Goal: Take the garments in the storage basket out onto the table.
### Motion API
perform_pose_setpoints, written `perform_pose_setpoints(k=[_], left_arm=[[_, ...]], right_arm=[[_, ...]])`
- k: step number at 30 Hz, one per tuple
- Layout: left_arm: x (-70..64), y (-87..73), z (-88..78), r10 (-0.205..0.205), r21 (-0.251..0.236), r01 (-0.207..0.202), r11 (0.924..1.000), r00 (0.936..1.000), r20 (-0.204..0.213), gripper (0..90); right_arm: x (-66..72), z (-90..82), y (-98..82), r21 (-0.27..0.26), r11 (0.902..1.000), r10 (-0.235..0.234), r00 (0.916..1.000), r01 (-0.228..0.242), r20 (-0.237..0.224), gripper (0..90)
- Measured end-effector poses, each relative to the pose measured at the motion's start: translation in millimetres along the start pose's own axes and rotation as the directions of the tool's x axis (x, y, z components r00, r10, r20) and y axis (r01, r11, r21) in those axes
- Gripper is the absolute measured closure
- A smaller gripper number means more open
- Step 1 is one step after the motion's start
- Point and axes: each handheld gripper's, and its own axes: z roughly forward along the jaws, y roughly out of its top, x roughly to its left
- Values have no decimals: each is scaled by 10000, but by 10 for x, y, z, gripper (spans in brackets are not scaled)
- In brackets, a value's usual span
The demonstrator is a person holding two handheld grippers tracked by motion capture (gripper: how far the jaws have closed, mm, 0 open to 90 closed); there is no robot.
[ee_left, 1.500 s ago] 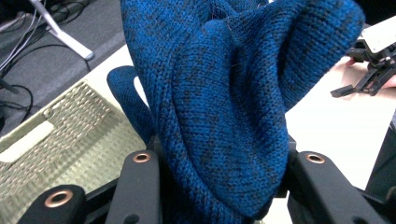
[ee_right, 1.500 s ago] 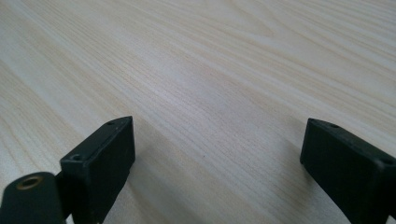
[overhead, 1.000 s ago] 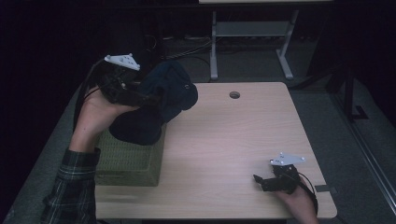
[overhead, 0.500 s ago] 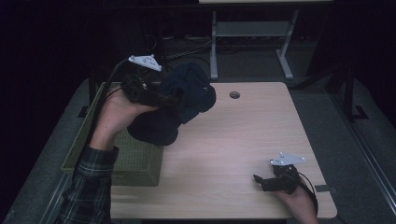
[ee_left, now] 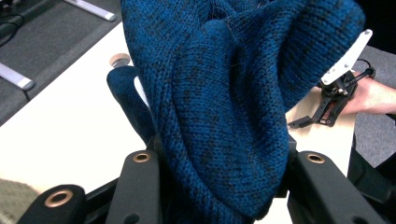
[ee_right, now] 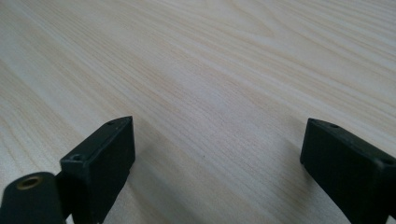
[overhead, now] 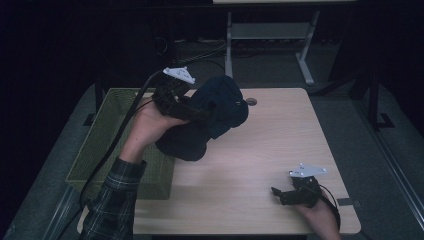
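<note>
Blue knitted sweater (overhead: pixel 210 117) hangs bunched in my left tool (overhead: pixel 187 107), pinched tight, up in the air just past the green basket (overhead: pixel 107 145) and over the bench (overhead: pixel 280 145). I think I am taking it out of the basket. Next I should lower it onto the bench beside the basket and let go. My right tool (overhead: pixel 280 192) rests wide and holds nothing, far from the basket.
</note>
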Motion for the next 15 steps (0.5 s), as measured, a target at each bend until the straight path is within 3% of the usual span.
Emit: perform_pose_setpoints(k=[15], left_arm=[[-134, 54, 443, 178, 149, -185, 9997, 9989, 441, 587]], right_arm=[[-1, -2, 0, -5, 10000, -21, 10000, 21, -8, 99]])
